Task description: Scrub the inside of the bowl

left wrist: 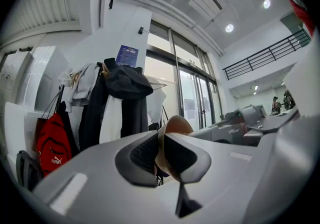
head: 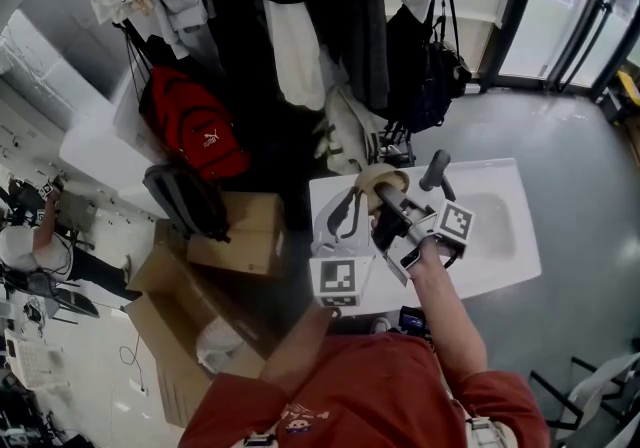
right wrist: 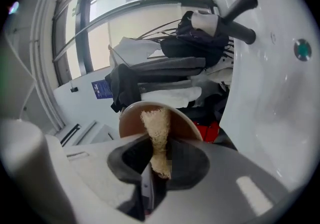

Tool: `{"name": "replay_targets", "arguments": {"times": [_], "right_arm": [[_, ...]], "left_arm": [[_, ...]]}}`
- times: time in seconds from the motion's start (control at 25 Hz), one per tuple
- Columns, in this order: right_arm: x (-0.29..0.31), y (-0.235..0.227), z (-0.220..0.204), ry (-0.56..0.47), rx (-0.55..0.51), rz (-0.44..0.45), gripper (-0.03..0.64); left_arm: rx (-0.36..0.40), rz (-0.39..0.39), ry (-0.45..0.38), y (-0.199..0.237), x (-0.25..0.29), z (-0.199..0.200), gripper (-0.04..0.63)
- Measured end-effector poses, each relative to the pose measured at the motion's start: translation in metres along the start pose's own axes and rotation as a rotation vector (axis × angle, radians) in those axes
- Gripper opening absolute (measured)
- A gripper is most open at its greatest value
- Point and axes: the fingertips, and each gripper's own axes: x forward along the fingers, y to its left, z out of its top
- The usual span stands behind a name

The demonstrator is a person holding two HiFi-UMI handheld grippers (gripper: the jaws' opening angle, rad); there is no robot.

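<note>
Head view, bowl: I hold the tan bowl (head: 383, 179) in the air above the white sink (head: 520, 256), near the faucet (head: 435, 171), clear of any surface.
Head view, tongs: my left tongs (head: 358, 200) reach it from below in the picture, and my right tongs (head: 386, 200) come in from the lower right.
Left gripper view, grip: my left tongs (left wrist: 161, 150) are clenched on the bowl (left wrist: 176, 124), its rim pinched between the pads.
Right gripper view, grip: my right tongs (right wrist: 159, 160) grasp a pale, coarse scrubber (right wrist: 155, 128), whose free end lies inside the bowl (right wrist: 182, 124).
Right gripper view, step: I judge the scrubbing is under way, though I can't tell how much of the wall is done.
Right gripper view, next move: it calls for steady pressure on the inner wall, sweeping round while my left grip resists the push.
Right gripper view, facing: the bowl is tipped on its side, mouth toward my right tongs.
Right gripper view, axis: the bowl is round and has no long side. The line through its mouth runs about level, and the scrubber's length follows it.
</note>
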Motion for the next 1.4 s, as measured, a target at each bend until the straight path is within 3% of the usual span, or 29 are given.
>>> {"name": "replay_targets", "arguments": {"times": [0.72,0.96,1.4], "right_arm": [[-0.002,0.02,-0.003,-0.002,-0.702,-0.195,0.075],[-0.004,0.024,-0.007,-0.006,-1.043,-0.284,0.075],[-0.001,0.03,-0.02,0.045,-1.489,-0.381,0.075]], "left_arm": [[-0.022,-0.027,-0.004,0.0,-0.001,0.002,0.038],[-0.023,-0.037,-0.005,0.0,-0.003,0.002,0.037],[-0.031,-0.046,-0.009,0.003,-0.005,0.007,0.037]]}}
